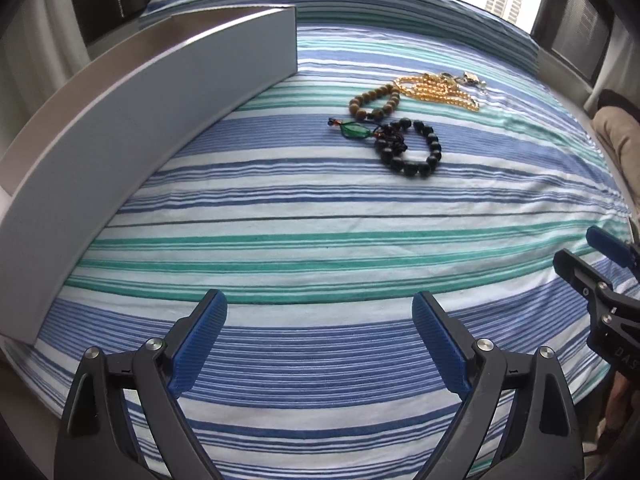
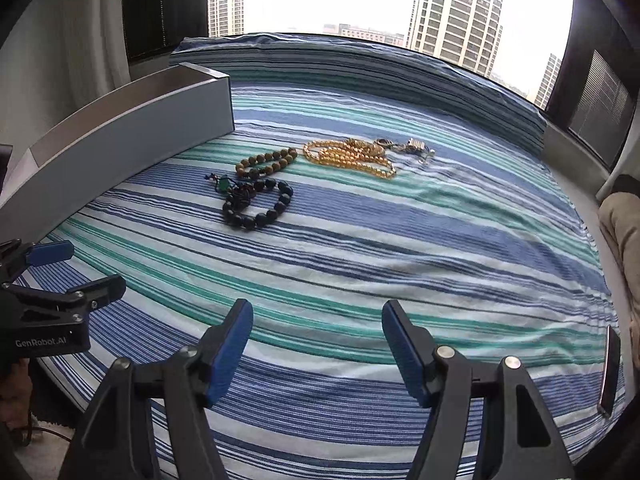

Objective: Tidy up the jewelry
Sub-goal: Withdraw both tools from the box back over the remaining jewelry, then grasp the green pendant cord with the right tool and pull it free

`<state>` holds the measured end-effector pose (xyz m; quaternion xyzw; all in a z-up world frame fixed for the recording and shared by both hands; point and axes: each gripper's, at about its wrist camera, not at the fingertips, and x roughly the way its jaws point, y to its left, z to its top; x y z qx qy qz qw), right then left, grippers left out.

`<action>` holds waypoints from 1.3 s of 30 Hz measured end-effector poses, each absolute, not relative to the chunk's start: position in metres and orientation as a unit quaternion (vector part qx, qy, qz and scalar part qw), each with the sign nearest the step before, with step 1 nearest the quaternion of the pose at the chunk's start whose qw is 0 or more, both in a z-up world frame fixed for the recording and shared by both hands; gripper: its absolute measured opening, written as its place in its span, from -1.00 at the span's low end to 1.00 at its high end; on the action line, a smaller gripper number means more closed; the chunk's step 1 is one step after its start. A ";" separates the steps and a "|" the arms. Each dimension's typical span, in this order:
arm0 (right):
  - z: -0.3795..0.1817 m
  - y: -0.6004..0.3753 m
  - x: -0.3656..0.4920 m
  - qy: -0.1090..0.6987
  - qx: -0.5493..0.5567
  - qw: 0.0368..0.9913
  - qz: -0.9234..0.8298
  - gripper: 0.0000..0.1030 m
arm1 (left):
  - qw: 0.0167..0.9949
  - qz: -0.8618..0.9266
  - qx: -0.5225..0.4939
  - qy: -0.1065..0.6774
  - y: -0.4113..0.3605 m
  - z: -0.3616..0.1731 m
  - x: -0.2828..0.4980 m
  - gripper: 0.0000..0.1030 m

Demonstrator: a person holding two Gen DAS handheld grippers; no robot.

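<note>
Left wrist view: the left gripper (image 1: pixel 320 340) hangs over a blue, teal and white striped cloth (image 1: pixel 320 248), its blue-padded jaws spread apart with nothing between them. Far ahead, a cluster of jewelry lies on the cloth: a black bead bracelet (image 1: pixel 412 148), a green pendant (image 1: pixel 354 130) on a dark cord just left of it, a brown bead bracelet (image 1: pixel 376 102) beyond, and an amber-gold bead strand (image 1: pixel 440 86) with small metal pieces at its far end. A long grey open box (image 1: pixel 160 120) stands at left. Right wrist view: the right gripper (image 2: pixel 318 344) is likewise spread and empty; the black bead bracelet (image 2: pixel 260 202), brown bracelet (image 2: pixel 266 164) and gold strand (image 2: pixel 348 156) lie well ahead, right of the box (image 2: pixel 132 148).
</note>
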<state>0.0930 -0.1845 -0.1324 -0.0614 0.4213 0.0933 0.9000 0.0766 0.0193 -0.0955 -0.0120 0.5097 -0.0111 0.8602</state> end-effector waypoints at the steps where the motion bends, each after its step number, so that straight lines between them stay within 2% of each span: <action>1: -0.138 -0.188 0.092 0.425 -0.059 0.899 0.090 0.33 | 0.858 -0.014 -0.013 0.514 0.018 -0.100 0.077 0.83; 15: -0.162 -0.190 0.096 0.447 -0.040 0.888 0.100 0.33 | 0.847 -0.018 -0.012 0.531 0.018 -0.117 0.090 0.83; 21: -0.149 -0.179 0.134 0.447 0.008 0.876 0.181 0.33 | 0.847 -0.016 -0.021 0.531 0.024 -0.119 0.090 0.83; 25: -0.143 -0.150 0.169 0.434 -0.017 0.868 0.239 0.32 | 0.848 -0.011 -0.031 0.529 0.034 -0.118 0.089 0.83; 26: -0.143 -0.142 0.179 0.433 -0.022 0.865 0.251 0.27 | 0.848 -0.009 -0.034 0.529 0.036 -0.117 0.089 0.83; 27: -0.144 -0.135 0.189 0.435 -0.023 0.861 0.263 0.11 | 0.848 -0.007 -0.038 0.528 0.039 -0.117 0.089 0.83; 29: -0.149 -0.122 0.209 0.445 -0.024 0.852 0.276 -0.07 | 0.849 -0.002 -0.043 0.527 0.044 -0.117 0.088 0.83; 37: -0.175 -0.097 0.255 0.465 -0.013 0.837 0.288 -0.27 | 0.849 0.013 -0.054 0.525 0.060 -0.120 0.088 0.83; 38: -0.176 -0.097 0.258 0.467 -0.008 0.837 0.287 -0.44 | 0.850 0.014 -0.054 0.524 0.060 -0.120 0.088 0.83; 39: -0.177 -0.099 0.261 0.470 0.006 0.833 0.291 -0.52 | 0.850 0.014 -0.054 0.524 0.059 -0.120 0.088 0.83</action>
